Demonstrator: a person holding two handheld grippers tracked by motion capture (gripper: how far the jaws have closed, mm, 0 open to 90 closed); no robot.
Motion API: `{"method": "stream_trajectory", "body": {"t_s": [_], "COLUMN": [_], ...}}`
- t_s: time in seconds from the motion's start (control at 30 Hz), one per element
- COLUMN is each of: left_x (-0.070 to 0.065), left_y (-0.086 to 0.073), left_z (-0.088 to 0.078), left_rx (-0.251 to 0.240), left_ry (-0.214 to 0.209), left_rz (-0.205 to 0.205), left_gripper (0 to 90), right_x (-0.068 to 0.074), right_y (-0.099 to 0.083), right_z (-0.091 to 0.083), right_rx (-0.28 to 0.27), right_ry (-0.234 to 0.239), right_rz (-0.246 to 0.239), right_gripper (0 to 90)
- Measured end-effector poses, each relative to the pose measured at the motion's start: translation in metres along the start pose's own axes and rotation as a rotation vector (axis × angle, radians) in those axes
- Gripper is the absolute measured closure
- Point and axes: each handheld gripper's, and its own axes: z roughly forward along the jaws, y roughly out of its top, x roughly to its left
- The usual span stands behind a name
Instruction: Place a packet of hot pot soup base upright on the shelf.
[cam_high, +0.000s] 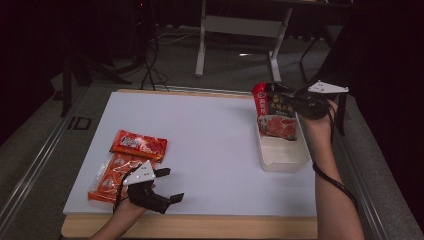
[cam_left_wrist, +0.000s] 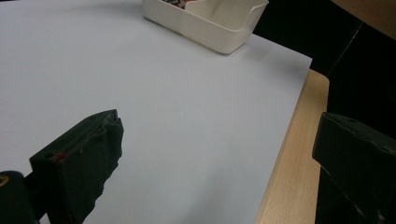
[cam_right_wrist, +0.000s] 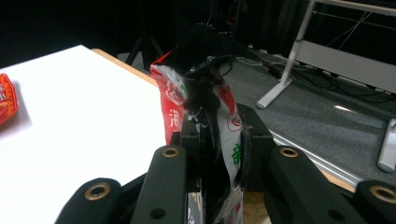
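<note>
2 orange-red snack packets (cam_high: 125, 162) lie at the white table's (cam_high: 210, 145) left near corner, awaiting their turn. Packing is underway: the right gripper (cam_high: 292, 102), jaws clamped on the red noodle packet (cam_high: 276, 116), holds it upright over the white bin (cam_high: 282, 152), long axis vertical, lower edge inside. Next, I judge, lower and release. The left gripper (cam_high: 162, 184) rests with jaws apart, empty.

The left gripper (cam_high: 167, 185) rests low at the near edge, jaws wide apart; the right gripper (cam_high: 280, 97), forearm stretched forward, has its jaws clamped together
</note>
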Motion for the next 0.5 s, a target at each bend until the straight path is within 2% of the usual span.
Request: {"method": "stream_trajectory", "body": {"t_s": [0.1, 0.2, 0.3, 0.5], "left_x": [0.000, 0.000, 0.000, 0.001], "left_y": [-0.001, -0.001, -0.001, -0.002], "left_z": [0.000, 0.001, 0.001, 0.001], "left_rx": [-0.001, 0.004, 0.005, 0.002], "left_ry": [-0.006, -0.009, -0.012, -0.015], "left_rz": [-0.005, -0.004, -0.004, -0.014], "left_gripper": [1.6, 1.6, 1.5, 1.5], "right_x": [-0.001, -0.003, -0.002, 0.000], "right_y": [-0.005, -0.010, -0.014, -0.025], "right_z": [0.000, 0.001, 0.002, 0.000], "right_rx": [-0.014, -0.006, 0.013, -0.011], "right_ry": [0.010, 0.058, 0.045, 0.045], "right_rz": [0.006, 0.028, 0.011, 0.026], "right_gripper": [73.9, 72.4, 72.3, 71.9]}}
